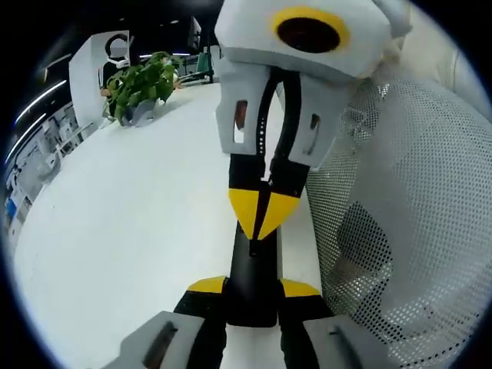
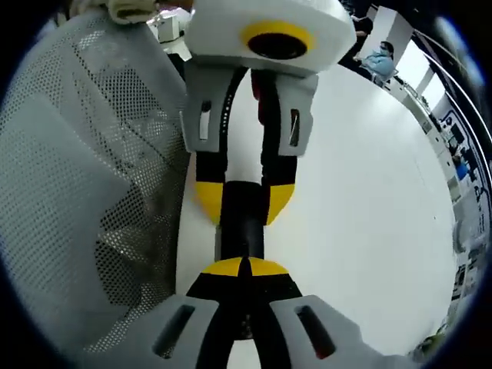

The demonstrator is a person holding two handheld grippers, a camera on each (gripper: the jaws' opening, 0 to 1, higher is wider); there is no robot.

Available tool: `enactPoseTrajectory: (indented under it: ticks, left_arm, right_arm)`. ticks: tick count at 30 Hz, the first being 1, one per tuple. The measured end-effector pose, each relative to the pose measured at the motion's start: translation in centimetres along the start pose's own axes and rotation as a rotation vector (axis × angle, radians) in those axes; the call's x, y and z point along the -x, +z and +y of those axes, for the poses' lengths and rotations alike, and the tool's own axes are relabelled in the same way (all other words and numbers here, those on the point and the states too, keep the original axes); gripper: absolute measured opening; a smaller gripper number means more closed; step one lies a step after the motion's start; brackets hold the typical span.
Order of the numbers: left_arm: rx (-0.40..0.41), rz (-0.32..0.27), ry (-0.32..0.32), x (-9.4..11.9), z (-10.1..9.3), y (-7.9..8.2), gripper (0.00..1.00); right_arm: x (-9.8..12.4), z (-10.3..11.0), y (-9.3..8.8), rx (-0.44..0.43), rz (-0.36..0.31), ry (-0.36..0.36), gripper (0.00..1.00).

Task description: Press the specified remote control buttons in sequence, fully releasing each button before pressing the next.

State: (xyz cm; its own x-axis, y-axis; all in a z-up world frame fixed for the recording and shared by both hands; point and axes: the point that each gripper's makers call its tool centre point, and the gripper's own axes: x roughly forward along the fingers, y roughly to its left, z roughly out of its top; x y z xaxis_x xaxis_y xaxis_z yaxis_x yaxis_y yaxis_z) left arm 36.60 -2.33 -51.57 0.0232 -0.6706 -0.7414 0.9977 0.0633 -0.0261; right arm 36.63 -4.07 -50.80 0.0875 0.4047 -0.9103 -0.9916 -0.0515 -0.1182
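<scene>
The black remote lay lengthwise in the lower middle of the left gripper view, a slim dark bar over the white worktop. Its buttons could not be made out. The left hand-held gripper was part open, its yellow tips set on either side of the remote's body and apparently clamping it.

In the right gripper view the same remote ran up the centre. The right hand-held gripper was at the bottom, its two yellow tips drawn together into one point with nothing between them. That point rested on, or just above, the remote's face; I could not tell which.

To my eye the step in hand was a press, with the closed tips serving as a single finger. To do it well, the push would go straight down onto one button, so the neighbouring keys stay untouched. The holding jaws would need to stay firm so the remote could not tip or slide. Afterwards the point would have to lift fully clear before going to the next key.

A white mesh chair back stood just beside the worktop at the right of the left gripper view. A potted plant sat well apart at the upper left.
</scene>
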Motion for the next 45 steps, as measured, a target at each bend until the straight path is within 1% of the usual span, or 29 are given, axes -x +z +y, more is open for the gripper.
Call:
enactPoseTrajectory:
  ticks: [3, 6, 9, 10, 12, 13, 14, 16, 17, 18, 20, 22, 24, 28, 31, 32, 33, 34, 36, 39, 41, 42, 43, 45]
  left_arm:
    - [0.002, -0.003, 0.0, -0.02, 0.04, -0.03, 0.25]
    - [0.002, -0.004, -0.001, -0.02, 0.01, 0.01, 0.25]
    - [0.004, -0.004, 0.0, -0.03, -0.02, 0.01, 0.25]
    - [0.004, -0.004, 0.0, -0.02, -0.03, 0.01, 0.25]
    - [0.004, -0.005, 0.0, -0.01, -0.03, 0.01, 0.25]
    - [0.005, -0.005, 0.0, -0.01, -0.02, -0.01, 0.25]
    - [0.005, -0.006, 0.0, -0.02, -0.01, -0.01, 0.25]
    - [0.006, -0.006, 0.0, -0.04, 0.0, -0.02, 0.25]
    - [0.006, -0.006, -0.001, -0.04, 0.01, -0.03, 0.25]
    - [0.006, -0.006, -0.001, -0.04, 0.02, -0.04, 0.25]
    - [0.007, -0.006, 0.0, -0.04, 0.02, -0.04, 0.25]
    - [0.008, -0.006, 0.001, -0.04, 0.02, -0.02, 0.25]
    - [0.006, -0.005, 0.001, -0.03, 0.02, -0.02, 0.25]
    - [0.005, -0.005, 0.002, 0.0, 0.01, 0.02, 0.25]
    - [0.003, -0.004, 0.001, -0.02, 0.02, 0.0, 0.25]
    - [0.004, -0.004, 0.001, -0.02, 0.03, -0.01, 0.25]
    - [0.005, -0.005, 0.001, -0.03, 0.04, -0.02, 0.25]
    - [0.004, -0.005, 0.001, -0.03, 0.04, -0.01, 0.25]
    - [0.004, -0.004, 0.001, -0.04, 0.04, 0.0, 0.25]
    - [0.005, -0.005, 0.0, -0.05, 0.07, -0.02, 0.25]
    - [0.004, -0.005, 0.0, -0.06, 0.1, -0.05, 0.25]
    - [0.003, -0.005, 0.0, -0.06, 0.1, -0.04, 0.25]
    - [0.004, -0.005, 0.0, -0.06, 0.1, -0.03, 0.25]
    - [0.007, -0.006, 0.001, -0.03, 0.09, 0.01, 0.25]
  right_arm:
    - [-0.11, -0.04, 0.02, 0.023, 0.038, 0.014, 0.0]
    - [-0.15, -0.15, -0.03, 0.017, 0.053, 0.027, 0.0]
    - [-0.12, -0.06, -0.16, 0.013, 0.055, 0.032, 0.0]
    - [-0.1, -0.05, -0.17, -0.003, 0.048, 0.03, 0.0]
    - [-0.06, -0.13, -0.24, -0.025, 0.027, 0.021, 0.0]
    - [-0.04, -0.13, -0.19, -0.057, -0.001, 0.009, 0.0]
    - [-0.02, -0.16, -0.14, -0.092, -0.035, 0.0, 0.0]
    - [0.01, -0.21, -0.15, -0.158, -0.077, -0.009, 0.0]
    - [0.05, -0.24, -0.21, -0.225, -0.106, -0.01, 0.0]
    - [0.08, -0.3, -0.24, -0.264, -0.127, -0.012, 0.0]
    - [0.14, -0.35, -0.29, -0.274, -0.139, -0.015, 0.0]
    - [0.1, -0.24, -0.18, -0.212, -0.126, -0.025, 0.0]
    - [0.08, -0.2, -0.07, -0.135, -0.095, -0.034, 0.0]
    - [-0.1, -0.06, 0.27, -0.078, -0.077, -0.019, 0.0]
    - [-0.13, 0.01, 0.26, 0.029, -0.053, 0.011, 0.0]
    - [-0.14, 0.03, 0.26, 0.033, -0.046, 0.017, 0.0]
    - [-0.18, 0.03, 0.33, 0.03, -0.035, 0.022, 0.0]
    - [-0.2, 0.07, 0.33, 0.047, -0.023, 0.027, 0.0]
    - [-0.24, 0.08, 0.33, 0.101, 0.01, 0.033, 0.0]
    - [-0.36, 0.11, 0.4, 0.115, 0.045, 0.043, 0.0]
    - [-0.41, -0.02, 0.35, 0.099, 0.077, 0.061, 0.0]
    - [-0.38, 0.03, 0.2, 0.057, 0.095, 0.077, 0.0]
    - [-0.44, -0.06, 0.16, -0.004, 0.11, 0.097, 0.0]
    - [-0.44, -0.19, 0.2, -0.087, 0.122, 0.126, 0.0]
